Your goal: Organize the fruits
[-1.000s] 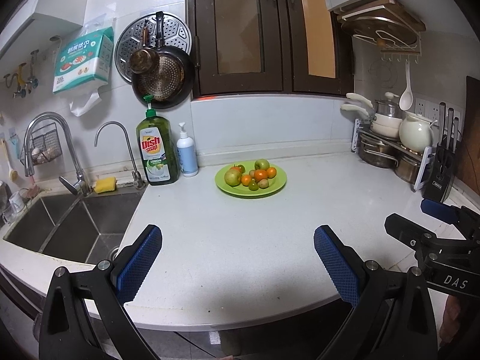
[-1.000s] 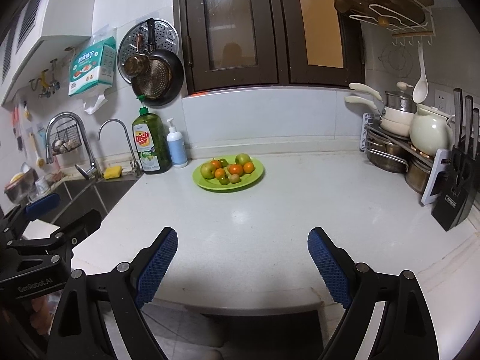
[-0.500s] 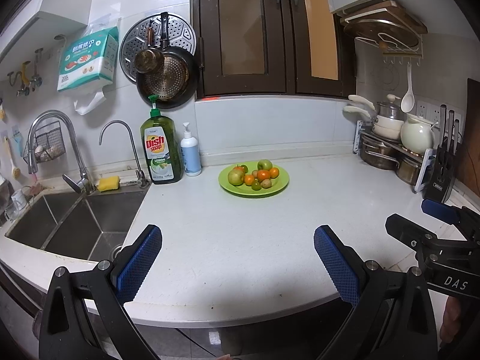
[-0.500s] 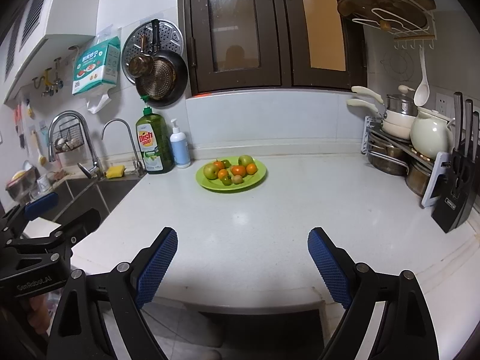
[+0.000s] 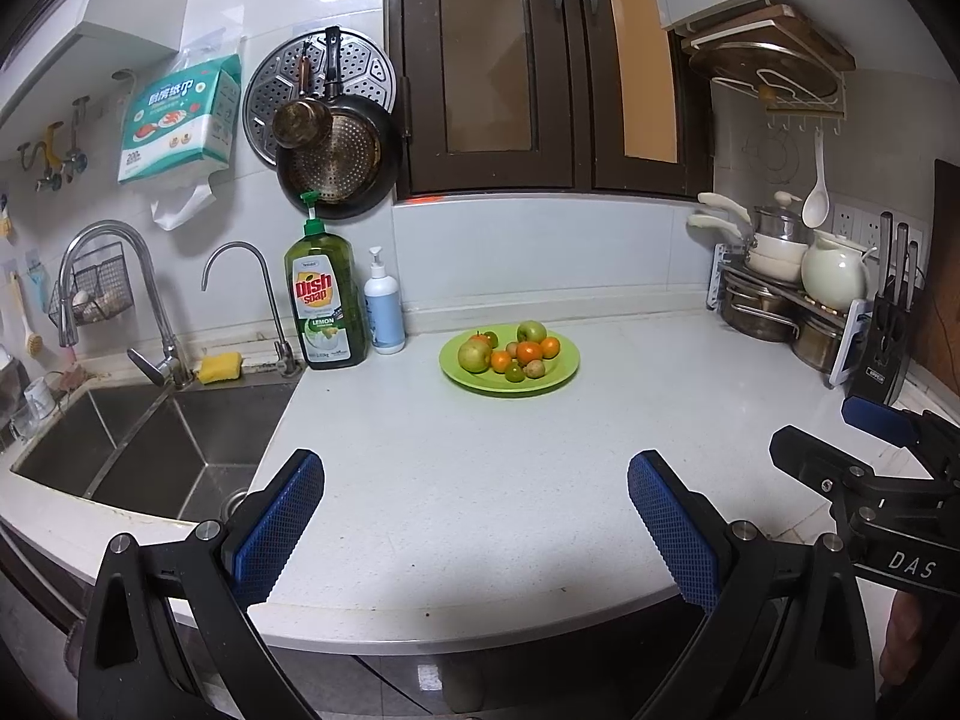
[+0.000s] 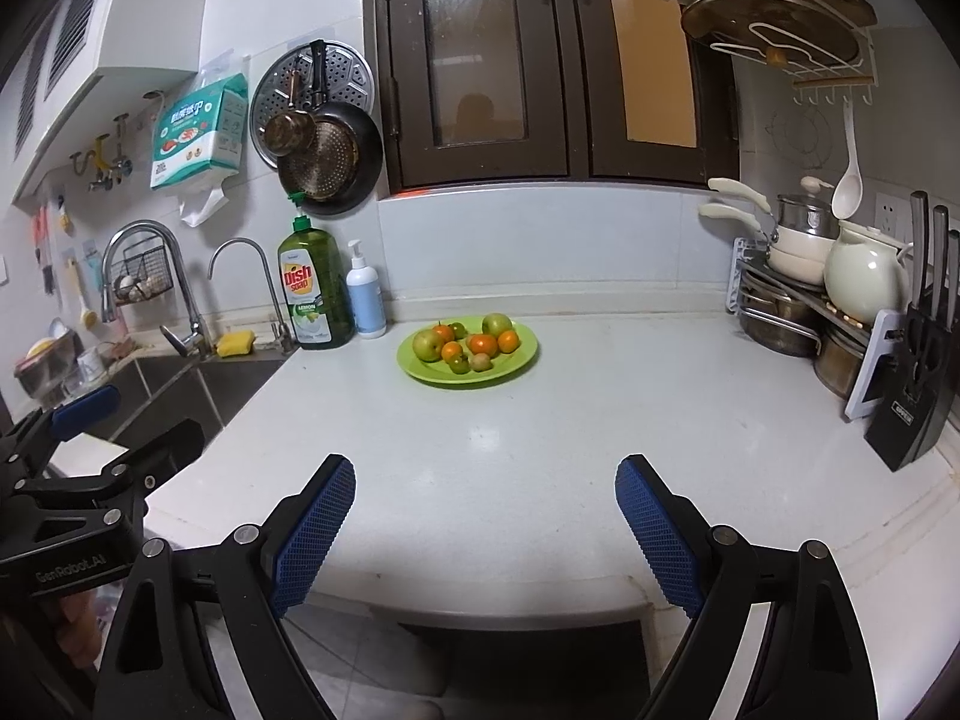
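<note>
Plainly, both tools stand wide apart with nothing between their blue pads. The left gripper (image 5: pixel 474 519) hangs over the near edge of the white countertop (image 5: pixel 480 450), touching nothing; the right gripper (image 6: pixel 483 525) does the same just beside it, and each shows at the edge of the other's view.

Around them is a small kitchen. A steel sink (image 5: pixel 162 444) with two taps sits to the left, a yellow sponge (image 5: pixel 220 366) on its back ledge. Against the tiled wall stand a green dish soap bottle (image 5: pixel 326 306) and a white pump bottle (image 5: pixel 384 315); pans hang above them. To the right are stacked pots on a rack (image 6: pixel 780 300), a cream jug (image 6: pixel 864 276) and a black knife block (image 6: pixel 918 384). Dark window frames fill the wall behind.

A green plate (image 6: pixel 516 363) lies far back on the counter, near the bottles and well apart from both grippers, straight ahead of them. On it lie green apples (image 6: pixel 427 344), small oranges (image 6: pixel 509 341) and a few smaller green and brownish fruits, loosely heaped together.
</note>
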{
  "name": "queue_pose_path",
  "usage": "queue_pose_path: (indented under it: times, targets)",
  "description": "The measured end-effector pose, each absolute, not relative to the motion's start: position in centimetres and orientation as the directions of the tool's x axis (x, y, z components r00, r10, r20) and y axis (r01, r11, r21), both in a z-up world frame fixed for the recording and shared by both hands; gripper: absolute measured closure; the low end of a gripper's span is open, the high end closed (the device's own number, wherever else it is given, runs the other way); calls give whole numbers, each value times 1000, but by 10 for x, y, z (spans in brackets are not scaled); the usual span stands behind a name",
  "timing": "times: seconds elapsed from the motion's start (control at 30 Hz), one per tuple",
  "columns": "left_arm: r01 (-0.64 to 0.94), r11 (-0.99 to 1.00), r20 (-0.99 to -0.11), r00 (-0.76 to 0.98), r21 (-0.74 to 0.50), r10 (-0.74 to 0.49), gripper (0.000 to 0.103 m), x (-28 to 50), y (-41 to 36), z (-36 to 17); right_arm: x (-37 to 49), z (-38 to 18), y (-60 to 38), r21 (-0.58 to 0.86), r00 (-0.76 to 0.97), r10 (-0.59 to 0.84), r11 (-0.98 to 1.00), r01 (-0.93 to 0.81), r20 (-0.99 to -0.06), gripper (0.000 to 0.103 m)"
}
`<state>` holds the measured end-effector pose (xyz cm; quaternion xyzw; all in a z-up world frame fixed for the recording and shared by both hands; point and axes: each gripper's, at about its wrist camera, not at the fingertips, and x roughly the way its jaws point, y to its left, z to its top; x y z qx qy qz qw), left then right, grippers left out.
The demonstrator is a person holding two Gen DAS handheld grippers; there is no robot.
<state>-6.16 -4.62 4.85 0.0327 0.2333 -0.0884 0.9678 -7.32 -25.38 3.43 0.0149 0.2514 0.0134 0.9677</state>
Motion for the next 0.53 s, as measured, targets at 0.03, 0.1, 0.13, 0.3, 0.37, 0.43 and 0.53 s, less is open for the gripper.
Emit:
queue_pose_path:
  times: [0.03,0.1,0.13,0.3,0.37,0.43,0.53]
  targets:
    - [186,982,-457,876,22,-156,0,-62,-46,48,-73,34,-254,35,873,34,999,-19,-486,14]
    - [185,982,-458,875,22,-155,0,-61,-46,48,-73,34,-254,35,873,34,999,-19,-486,14]
    - [187,982,-460,874,21,-157,0,-61,-46,48,-72,34,-254,35,873,35,999,-21,-487,14]
    - [183,983,-465,872,23,-152,0,-61,-46,48,-73,34,-253,35,873,33,999,-18,-487,14]
    - [182,983,-466,872,25,-150,0,-61,-46,48,-72,34,-253,34,872,33,999,-19,-488,14]
    - [182,983,-467,872,24,-150,0,-60,-46,48,-72,34,-252,34,872,35,999,-21,-488,14]
    - [180,983,-467,872,26,-147,0,-59,-46,48,-71,33,-252,36,871,38,999,-23,-489,14]
